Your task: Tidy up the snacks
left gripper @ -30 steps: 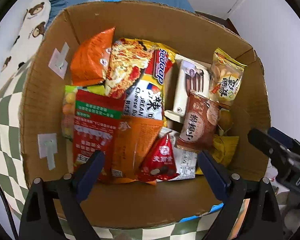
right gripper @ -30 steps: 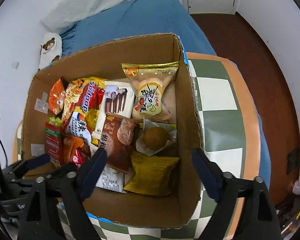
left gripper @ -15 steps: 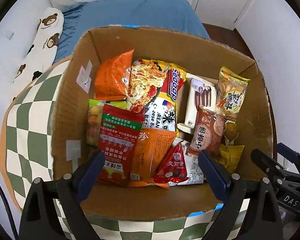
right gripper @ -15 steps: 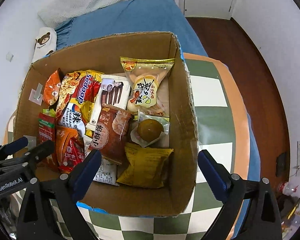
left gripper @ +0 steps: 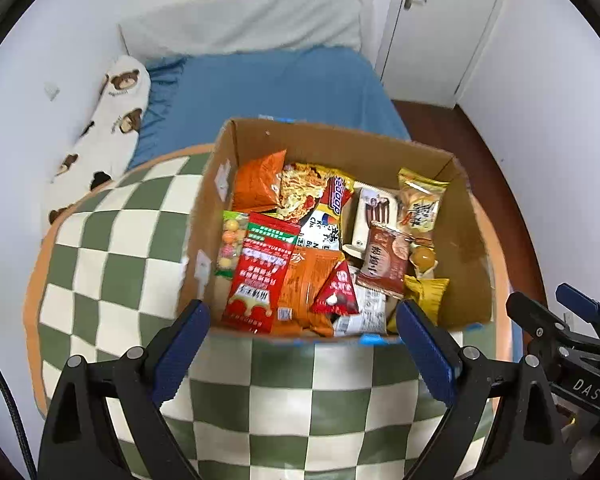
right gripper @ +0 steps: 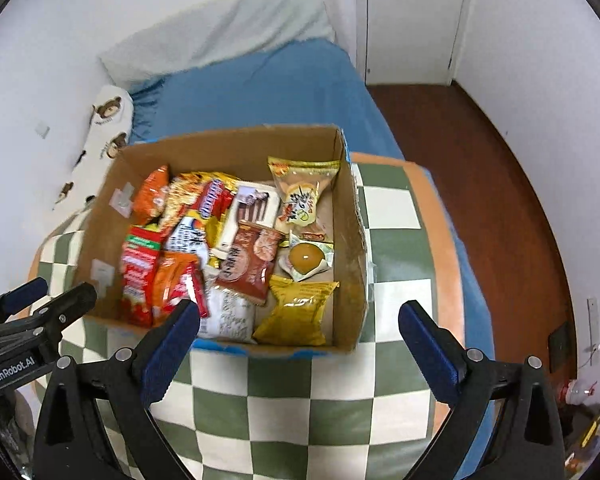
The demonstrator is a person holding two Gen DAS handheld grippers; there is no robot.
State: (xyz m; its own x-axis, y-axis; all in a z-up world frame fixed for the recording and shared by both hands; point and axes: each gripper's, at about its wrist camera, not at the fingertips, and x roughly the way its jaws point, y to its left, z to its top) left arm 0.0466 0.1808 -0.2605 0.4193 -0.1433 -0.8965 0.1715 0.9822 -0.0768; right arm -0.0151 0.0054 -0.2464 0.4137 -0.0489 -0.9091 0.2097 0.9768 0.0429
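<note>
A cardboard box full of snack packets sits on a green-and-white checkered cushion. Inside lie a red packet, an orange packet, a noodle pack, a white biscuit-stick box and a brown packet. A yellow packet lies at the box's near right corner. My left gripper hangs open above the box's near edge, holding nothing. My right gripper is beside it to the right, its jaws still opening with nothing between them.
The cushion rests on a bed with a blue sheet. A bear-print pillow lies along the left wall. A white door stands at the back right. Dark wood floor runs along the right of the bed.
Both grippers have lifted and drawn back from the box, so it looks smaller and more of the cushion and bed shows. The right jaws have widened a little.
</note>
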